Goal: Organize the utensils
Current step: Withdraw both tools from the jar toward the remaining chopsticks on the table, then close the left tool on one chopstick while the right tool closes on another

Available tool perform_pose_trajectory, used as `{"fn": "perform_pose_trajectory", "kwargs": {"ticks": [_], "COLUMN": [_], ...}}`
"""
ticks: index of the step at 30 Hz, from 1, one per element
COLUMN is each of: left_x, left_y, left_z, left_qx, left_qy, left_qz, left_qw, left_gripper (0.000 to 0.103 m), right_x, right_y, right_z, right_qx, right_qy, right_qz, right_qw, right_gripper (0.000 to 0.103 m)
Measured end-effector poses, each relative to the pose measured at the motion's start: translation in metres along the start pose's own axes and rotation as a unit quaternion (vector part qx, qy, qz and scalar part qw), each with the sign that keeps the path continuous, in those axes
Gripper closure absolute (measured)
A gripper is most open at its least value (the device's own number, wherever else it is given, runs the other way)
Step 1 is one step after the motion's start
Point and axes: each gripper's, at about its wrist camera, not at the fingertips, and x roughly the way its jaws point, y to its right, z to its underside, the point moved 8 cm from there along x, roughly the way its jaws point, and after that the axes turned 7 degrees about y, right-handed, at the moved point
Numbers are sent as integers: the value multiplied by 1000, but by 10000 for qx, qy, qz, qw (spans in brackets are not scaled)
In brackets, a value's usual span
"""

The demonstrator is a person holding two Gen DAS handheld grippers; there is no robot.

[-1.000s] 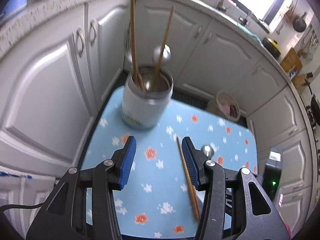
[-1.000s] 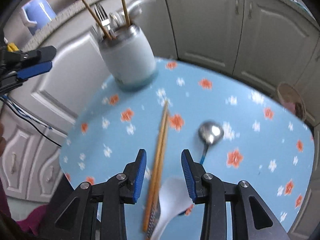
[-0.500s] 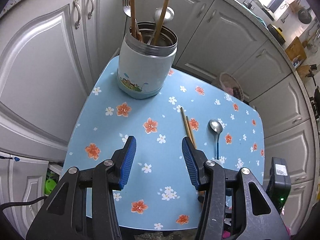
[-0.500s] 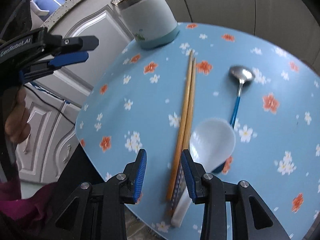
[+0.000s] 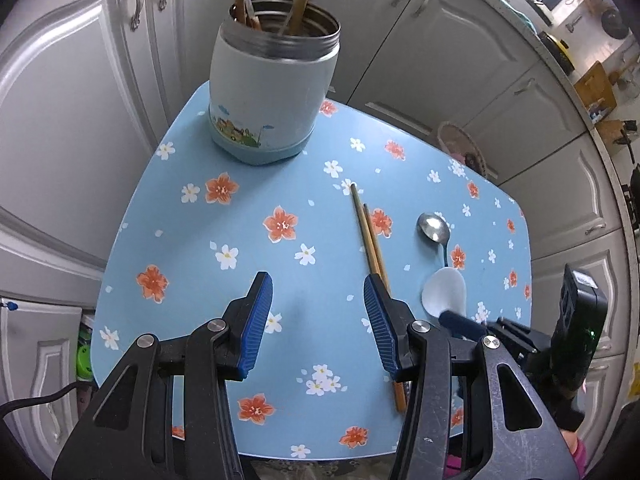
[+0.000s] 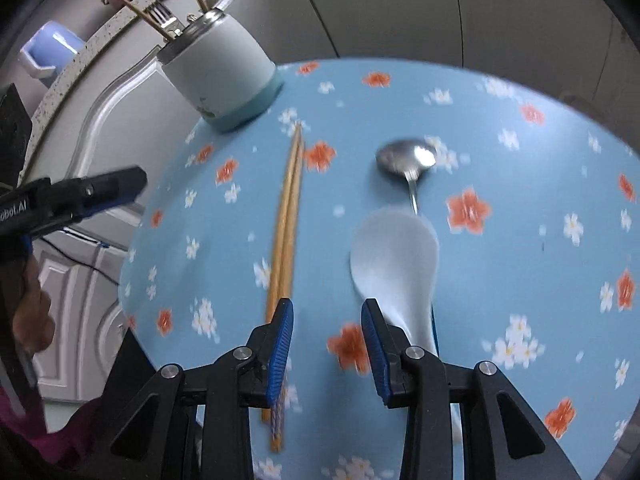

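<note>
A pale blue utensil jar (image 5: 272,92) stands at the far left of the flowered blue table (image 5: 192,248), holding chopsticks, a fork and a spoon. On the table lie a pair of wooden chopsticks (image 5: 370,236), a metal spoon (image 5: 434,228) and a white ceramic spoon (image 5: 444,292). My left gripper (image 5: 316,284) hovers open over bare table left of the chopsticks. My right gripper (image 6: 327,308) is open over the gap between the chopsticks (image 6: 286,232) and the white spoon (image 6: 394,260), gripping nothing. The metal spoon (image 6: 406,156) lies beyond, and the jar (image 6: 224,76) stands at the far left.
White cabinet doors surround the small table on its far and left sides. A wicker basket (image 5: 460,148) sits on the floor beyond the far edge. A blue mug (image 6: 48,52) stands on the counter. A hand (image 6: 32,320) holds the left gripper (image 6: 100,192).
My left gripper has dropped lower and tipped down toward the table. My right gripper has shifted right, from straddling the chopsticks to the gap beside the white spoon.
</note>
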Motion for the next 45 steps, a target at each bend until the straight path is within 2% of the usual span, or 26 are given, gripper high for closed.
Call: {"fn": "perform_pose_trajectory", "kwargs": {"ticks": [4,7,15,19,23,26,30,33,39,45], "left_x": [-1,-4,-1,1,2,2,7,16,42,63], "left_y": [-1,-4,-16,-17,-20,-19,-11,-3,2,-4], "left_z": [-1,-3,0,2,4,7,11,19,32,28], "left_qx": [-18,-64,-219,-242,-286,-279,-284,-300,-257,-324], "left_qy": [25,65,10,-22,-62,-92,-154,-291,-437,-454], "left_qz": [6,16,27,37,29,22,16,22,-417,-750], "left_qw": [10000,10000,9998,9997,9996,9996,9995,9991,9978,9956], "left_gripper": [56,56,56,56,56,56,56,56,56,56], "right_x": [17,21,24,29,33,34,31,30,31,30], "right_y": [-11,-15,-16,-21,-32,-30,-10,-7,-7,-4], "right_z": [-11,-16,-16,-14,-14,-16,-25,-27,-25,-26], "right_qx": [-341,-480,-955,-1026,-920,-952,-562,-374,-411,-364], "right_qy": [50,35,-85,-171,-176,-117,-122,-137,-91,-24], "right_qz": [568,569,1014,1017,745,844,857,614,540,461], "right_qw": [9978,9972,9902,9894,9928,9918,9947,9973,9977,9983], "right_gripper": [69,69,69,68,68,69,69,69,69,68]}}
